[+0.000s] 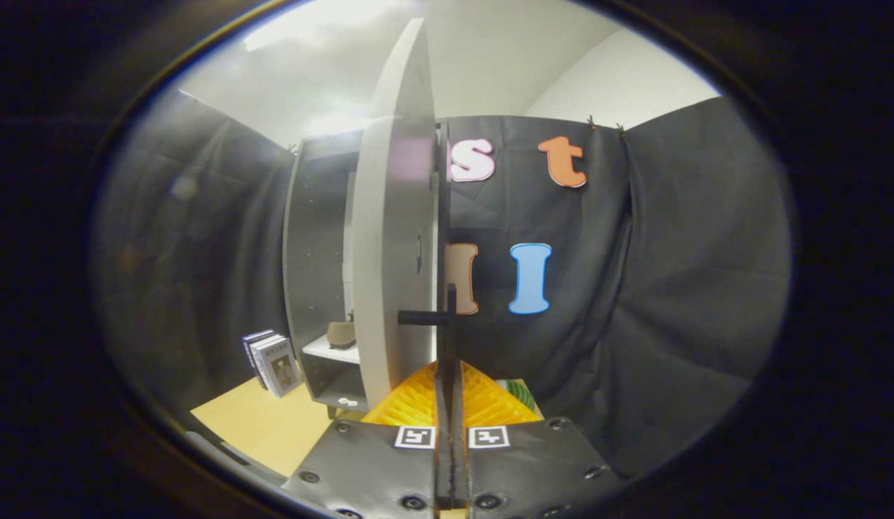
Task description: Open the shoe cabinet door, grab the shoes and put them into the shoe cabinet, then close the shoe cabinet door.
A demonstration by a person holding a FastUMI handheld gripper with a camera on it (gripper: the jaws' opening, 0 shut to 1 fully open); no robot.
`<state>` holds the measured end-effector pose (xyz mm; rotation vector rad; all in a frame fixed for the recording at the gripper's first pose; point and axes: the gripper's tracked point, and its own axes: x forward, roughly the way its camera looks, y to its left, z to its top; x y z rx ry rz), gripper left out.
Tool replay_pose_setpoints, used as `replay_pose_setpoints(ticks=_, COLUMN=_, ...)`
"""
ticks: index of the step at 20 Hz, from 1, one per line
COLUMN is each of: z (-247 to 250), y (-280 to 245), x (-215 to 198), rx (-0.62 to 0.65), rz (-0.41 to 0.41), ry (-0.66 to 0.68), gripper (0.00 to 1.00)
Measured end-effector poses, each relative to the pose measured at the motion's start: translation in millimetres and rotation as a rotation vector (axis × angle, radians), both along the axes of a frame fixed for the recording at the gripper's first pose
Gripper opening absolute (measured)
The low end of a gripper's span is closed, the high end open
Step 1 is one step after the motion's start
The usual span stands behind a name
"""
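Fingers (447, 375) pinched narrow on the door handle (425, 317) at 12 o'clock, door (393, 252) half open edge-on, one shoe (341, 334) on the cabinet (313, 274) shelf at 10. Thin handle, so it could slip out mid-swing and leave the door ajar

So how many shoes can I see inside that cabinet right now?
1: a brownish shoe on the white shelf inside the cabinet, left of the open door. The door may hide others. The gripper fingers are closed on the door handle.
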<state>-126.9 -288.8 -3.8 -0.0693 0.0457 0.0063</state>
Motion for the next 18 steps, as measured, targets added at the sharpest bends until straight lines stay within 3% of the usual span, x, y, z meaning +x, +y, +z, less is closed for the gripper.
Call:
replay_pose_setpoints(ticks=7, z=14, y=19, x=-46, rx=-0.019, rz=-0.15, ry=-0.054, gripper=0.02)
replay_pose_setpoints(ticks=13, z=-21, y=106, x=-46, rx=-0.02, rz=-0.199, ry=-0.022, gripper=0.03)
replay_pose_setpoints(ticks=18, z=-59, y=178, x=-35, rx=-0.003, rz=-0.191, ry=-0.035, gripper=0.02)
